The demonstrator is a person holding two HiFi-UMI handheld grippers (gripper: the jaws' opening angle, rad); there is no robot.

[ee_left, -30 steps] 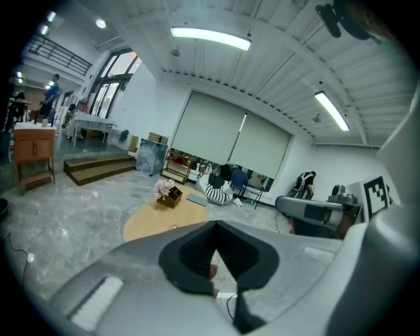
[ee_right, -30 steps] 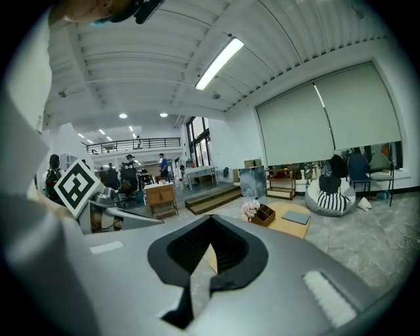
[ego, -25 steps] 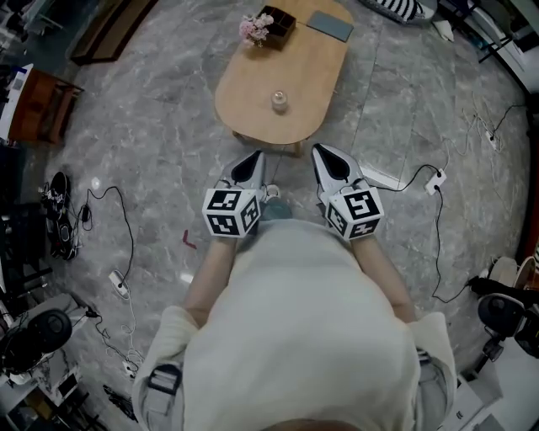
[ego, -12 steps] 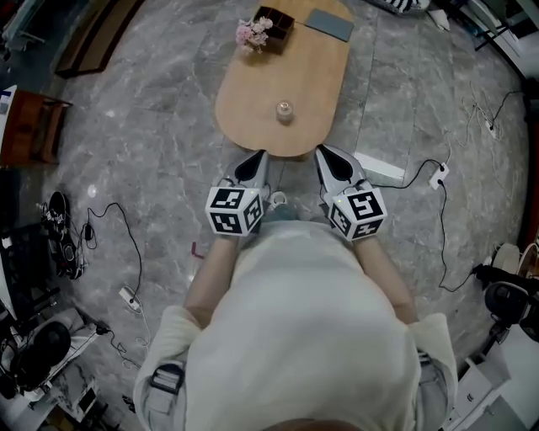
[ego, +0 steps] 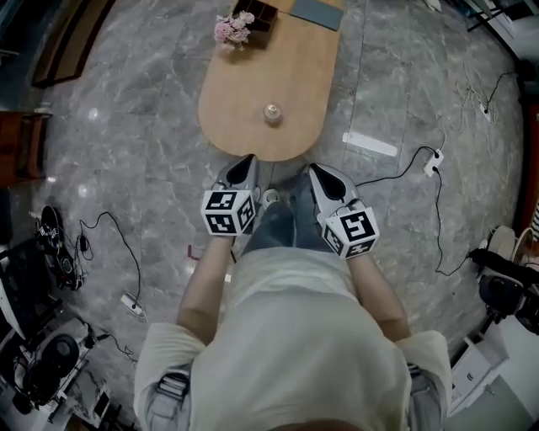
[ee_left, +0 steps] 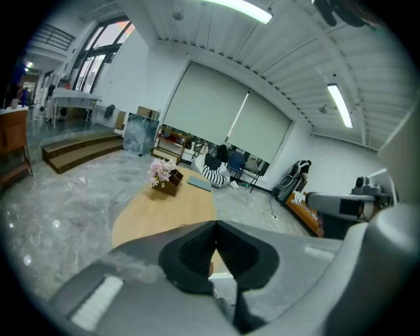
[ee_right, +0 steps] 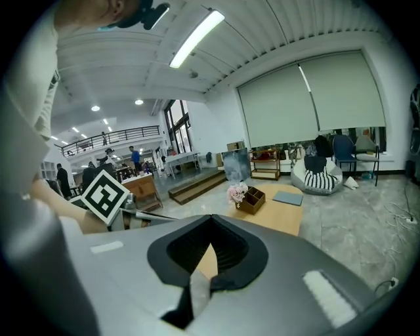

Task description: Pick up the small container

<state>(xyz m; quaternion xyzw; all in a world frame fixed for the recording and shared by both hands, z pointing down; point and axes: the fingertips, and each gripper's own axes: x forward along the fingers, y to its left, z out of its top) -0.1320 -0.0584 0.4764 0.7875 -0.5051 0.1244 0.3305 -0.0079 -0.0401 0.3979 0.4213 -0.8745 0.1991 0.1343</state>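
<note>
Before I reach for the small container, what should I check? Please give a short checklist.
1. Small container stands alone on the table: ok.
2. Left gripper empty: ok.
3. Right gripper empty: ok.
4. Jaws apart for a grasp: not ok, both pairs are together.
5. A gripper at the container: not ok, both are near the table's end, apart from it.
6. Flowers away from the container: ok.

Clipped at the edge, too small to read
In the head view the top edge cuts off the wooden box (ego: 258,9) and grey pad (ego: 317,11); the small container (ego: 272,112) is too tiny to show its contents.
</note>
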